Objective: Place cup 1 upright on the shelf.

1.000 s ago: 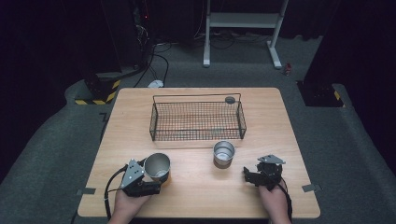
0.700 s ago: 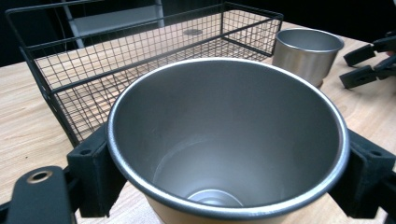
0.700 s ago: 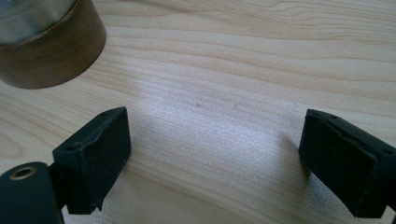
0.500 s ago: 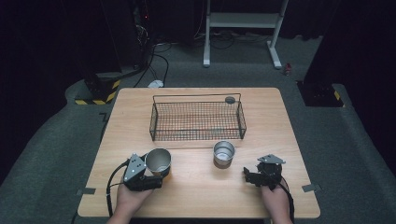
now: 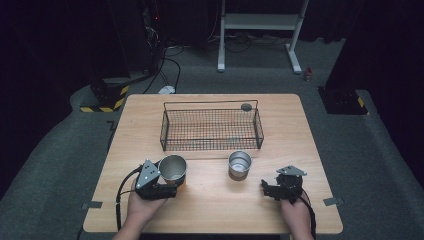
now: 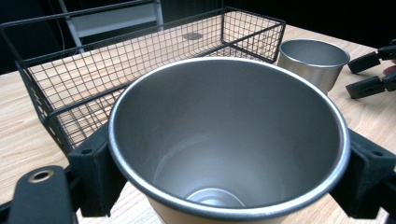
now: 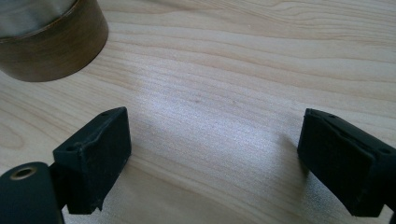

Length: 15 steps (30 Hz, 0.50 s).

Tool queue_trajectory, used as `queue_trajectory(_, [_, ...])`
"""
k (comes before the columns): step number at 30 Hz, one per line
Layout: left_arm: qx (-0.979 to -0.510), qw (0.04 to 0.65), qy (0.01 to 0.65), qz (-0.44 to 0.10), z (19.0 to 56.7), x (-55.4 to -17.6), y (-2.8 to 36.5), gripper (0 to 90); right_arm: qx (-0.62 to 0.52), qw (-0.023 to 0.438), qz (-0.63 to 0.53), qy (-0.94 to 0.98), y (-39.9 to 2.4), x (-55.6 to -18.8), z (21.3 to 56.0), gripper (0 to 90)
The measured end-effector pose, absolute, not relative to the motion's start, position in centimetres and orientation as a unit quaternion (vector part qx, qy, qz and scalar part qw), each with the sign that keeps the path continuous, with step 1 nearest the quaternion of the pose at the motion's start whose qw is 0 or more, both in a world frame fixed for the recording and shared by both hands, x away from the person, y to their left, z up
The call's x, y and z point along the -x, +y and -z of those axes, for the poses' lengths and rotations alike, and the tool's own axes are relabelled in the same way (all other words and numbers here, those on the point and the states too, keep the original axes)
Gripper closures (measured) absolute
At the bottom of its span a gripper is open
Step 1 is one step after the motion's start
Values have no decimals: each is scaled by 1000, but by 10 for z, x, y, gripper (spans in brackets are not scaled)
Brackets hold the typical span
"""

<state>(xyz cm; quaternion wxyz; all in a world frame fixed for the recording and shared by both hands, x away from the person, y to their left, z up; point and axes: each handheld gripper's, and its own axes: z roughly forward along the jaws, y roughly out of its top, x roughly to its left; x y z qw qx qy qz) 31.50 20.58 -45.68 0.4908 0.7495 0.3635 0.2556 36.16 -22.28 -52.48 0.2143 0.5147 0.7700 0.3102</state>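
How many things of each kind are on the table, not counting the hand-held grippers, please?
Metal cups: 2, one clamped in the left hand-held gripper, one standing free in front of the basket.
Wire baskets: 1.
Small dark round things beyond the basket's far right corner: 1.
Total: 4.

Silver cup (image 6: 229, 140), black wire basket (image 5: 210, 127), pale wooden table (image 5: 300, 130).

Steel cup (image 5: 173, 168), upright and empty, near the table's front-left.
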Motion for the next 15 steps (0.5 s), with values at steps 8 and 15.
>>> queue_trajectory(8, [-750, 495, 364, -247, 451, -322, 203, 138, -514, 215, -311, 770, -223, -362, 525, 97])
queue_trajectory(15, [-750, 495, 360, -251, 448, -323, 202, 138, -514, 215, -311, 770, -223, -362, 525, 97])
